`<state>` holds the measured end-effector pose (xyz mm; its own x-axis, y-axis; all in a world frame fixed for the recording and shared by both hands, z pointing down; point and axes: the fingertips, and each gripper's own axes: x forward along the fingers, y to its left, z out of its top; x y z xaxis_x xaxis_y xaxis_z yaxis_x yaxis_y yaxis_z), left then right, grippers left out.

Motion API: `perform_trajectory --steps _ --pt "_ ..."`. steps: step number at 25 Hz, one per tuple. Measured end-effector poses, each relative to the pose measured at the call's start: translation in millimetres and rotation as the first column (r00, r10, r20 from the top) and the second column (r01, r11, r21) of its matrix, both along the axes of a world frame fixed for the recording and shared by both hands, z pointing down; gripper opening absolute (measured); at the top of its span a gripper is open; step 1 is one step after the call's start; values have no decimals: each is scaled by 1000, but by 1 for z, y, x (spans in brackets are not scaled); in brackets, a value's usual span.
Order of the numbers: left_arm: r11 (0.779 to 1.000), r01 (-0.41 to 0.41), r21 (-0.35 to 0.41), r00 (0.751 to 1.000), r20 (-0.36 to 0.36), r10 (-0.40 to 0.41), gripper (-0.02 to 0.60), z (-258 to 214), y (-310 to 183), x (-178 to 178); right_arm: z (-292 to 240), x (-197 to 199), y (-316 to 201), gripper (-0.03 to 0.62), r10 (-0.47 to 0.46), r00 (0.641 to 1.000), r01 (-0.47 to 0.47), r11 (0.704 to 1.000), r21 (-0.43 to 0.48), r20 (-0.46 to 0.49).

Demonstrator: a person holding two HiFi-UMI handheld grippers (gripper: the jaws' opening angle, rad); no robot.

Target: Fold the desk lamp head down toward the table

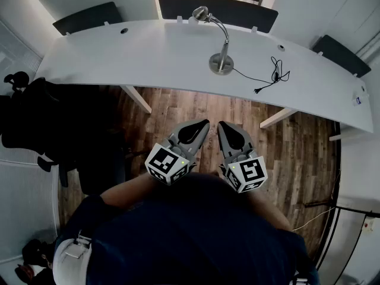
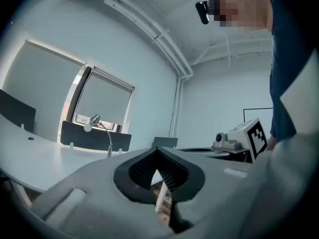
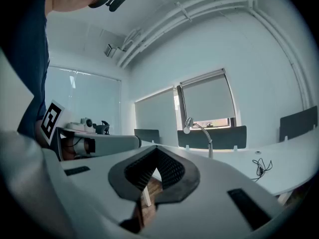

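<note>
First, head view. Left gripper [image 1: 203,124] and right gripper [image 1: 223,126] side by side, level, close to the body, tips near each other yet apart. Both pairs of jaws pressed together, holding nothing. Well ahead of the fingertips [image 1: 222,125], beyond a strip of wooden floor [image 1: 196,108]: curved white table [image 1: 119,55]. On it, straight out from the gap between the two tips, desk lamp [image 1: 221,52], round base down, gooseneck upright, lamp head [image 1: 200,13] raised at the far end. Right of the base, loose black cable [image 1: 276,71], caught also by the right gripper view, not by the left.

Next, left gripper view. Ribbed pads [image 2: 172,172] closed at the tip, empty, floor showing through the hollow behind. Lamp in side profile far ahead, left of the tip, arched neck plain against a window blind [image 2: 107,101]. To the right, marker cube [image 2: 256,136] of the other gripper.

Last, right gripper view. Pads shut on nothing. Lamp ahead, right of the tip; cable farther right; left gripper's body alongside at left.
</note>
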<state>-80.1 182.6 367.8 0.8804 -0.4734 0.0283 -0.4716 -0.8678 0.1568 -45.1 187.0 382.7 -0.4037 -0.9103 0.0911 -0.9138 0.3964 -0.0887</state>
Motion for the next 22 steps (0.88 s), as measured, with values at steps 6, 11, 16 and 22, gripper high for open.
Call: perform_trajectory --steps 6,11,16,22 --pt "1000 5 0 1000 12 -5 -2 0 -1 7 0 6 -2 8 -16 1000 16 1000 4 -3" --pt "1000 23 5 1000 15 -23 -2 0 -3 20 -1 16 -5 8 -38 999 38 999 -7 3" --pt "997 75 7 997 20 -75 -2 3 -7 37 2 34 -8 9 -68 997 67 998 6 28" --pt "990 138 13 990 41 -138 -2 15 -15 50 17 54 -16 9 -109 994 108 994 2 21"
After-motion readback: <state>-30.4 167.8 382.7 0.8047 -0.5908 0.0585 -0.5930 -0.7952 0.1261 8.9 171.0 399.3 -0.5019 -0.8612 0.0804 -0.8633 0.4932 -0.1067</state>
